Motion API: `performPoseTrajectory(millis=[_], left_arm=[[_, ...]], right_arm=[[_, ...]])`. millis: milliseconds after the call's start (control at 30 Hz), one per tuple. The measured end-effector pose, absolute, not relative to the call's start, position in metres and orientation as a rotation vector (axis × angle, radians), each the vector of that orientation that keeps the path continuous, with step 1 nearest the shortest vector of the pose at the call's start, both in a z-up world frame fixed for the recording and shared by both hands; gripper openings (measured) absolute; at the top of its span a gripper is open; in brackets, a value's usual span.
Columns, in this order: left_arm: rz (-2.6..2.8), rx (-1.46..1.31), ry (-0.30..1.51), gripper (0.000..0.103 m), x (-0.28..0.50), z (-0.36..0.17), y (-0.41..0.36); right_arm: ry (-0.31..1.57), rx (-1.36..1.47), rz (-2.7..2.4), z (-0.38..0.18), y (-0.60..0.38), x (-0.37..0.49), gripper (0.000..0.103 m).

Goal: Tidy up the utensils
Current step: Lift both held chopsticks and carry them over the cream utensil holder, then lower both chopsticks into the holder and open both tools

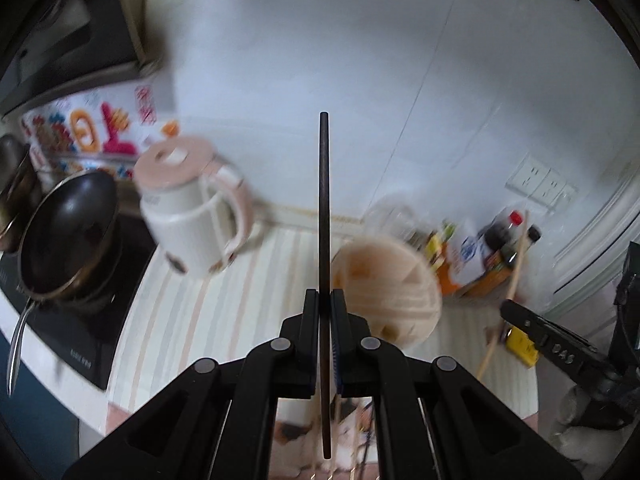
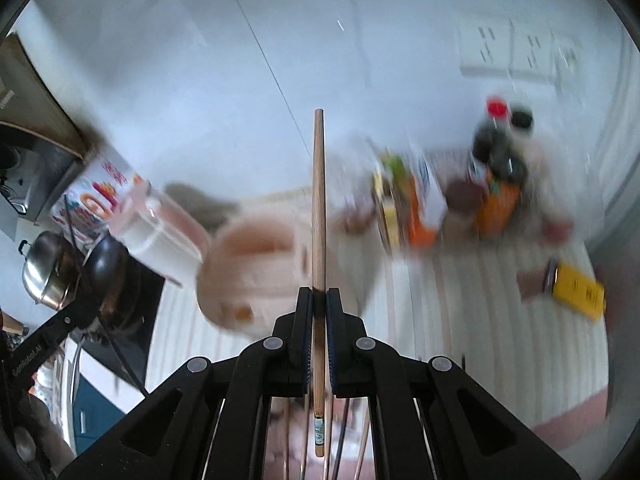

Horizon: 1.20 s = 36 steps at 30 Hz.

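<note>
My left gripper point(image 1: 324, 300) is shut on a dark brown chopstick point(image 1: 324, 200) that stands upright above the striped counter. My right gripper point(image 2: 319, 298) is shut on a light wooden chopstick point(image 2: 319, 200), also upright. A pale pink divided utensil holder point(image 1: 390, 288) stands on the counter just right of the left gripper; in the right wrist view the holder point(image 2: 252, 272) is just left of the gripper, blurred. The right gripper point(image 1: 544, 332) with its light chopstick point(image 1: 506, 292) shows at the right of the left wrist view. Several more chopsticks point(image 2: 344, 452) lie below the grippers.
A white and pink kettle point(image 1: 192, 216) stands left of the holder. A black pan point(image 1: 68, 236) sits on the cooktop point(image 1: 80, 344) at far left, with a steel pot point(image 2: 44, 272). Sauce bottles and boxes point(image 1: 488, 252) stand at the back right. A yellow box point(image 2: 576, 290) lies on the counter.
</note>
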<state>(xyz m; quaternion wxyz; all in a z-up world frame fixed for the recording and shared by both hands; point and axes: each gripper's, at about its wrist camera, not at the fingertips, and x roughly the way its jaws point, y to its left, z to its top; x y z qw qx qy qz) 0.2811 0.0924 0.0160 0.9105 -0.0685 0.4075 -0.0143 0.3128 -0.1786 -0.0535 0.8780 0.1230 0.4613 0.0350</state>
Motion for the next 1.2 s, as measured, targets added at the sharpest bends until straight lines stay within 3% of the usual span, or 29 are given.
performPoseTrajectory(millis=[233, 567, 1200], left_arm=[[-0.039, -0.084, 0.805, 0.003, 0.339, 0.038, 0.063], [-0.037, -0.107, 0.796, 0.003, 0.406, 0.045, 0.055], [-0.04, -0.139, 0.853, 0.003, 0.455, -0.023, 0.068]], right_arm=[[0.884, 0.237, 0.067, -0.023, -0.169, 0.366, 0.007], [0.866, 0.321, 0.047, -0.031, -0.181, 0.433, 0.007], [0.717, 0.348, 0.054, -0.064, -0.165, 0.45, 0.007]])
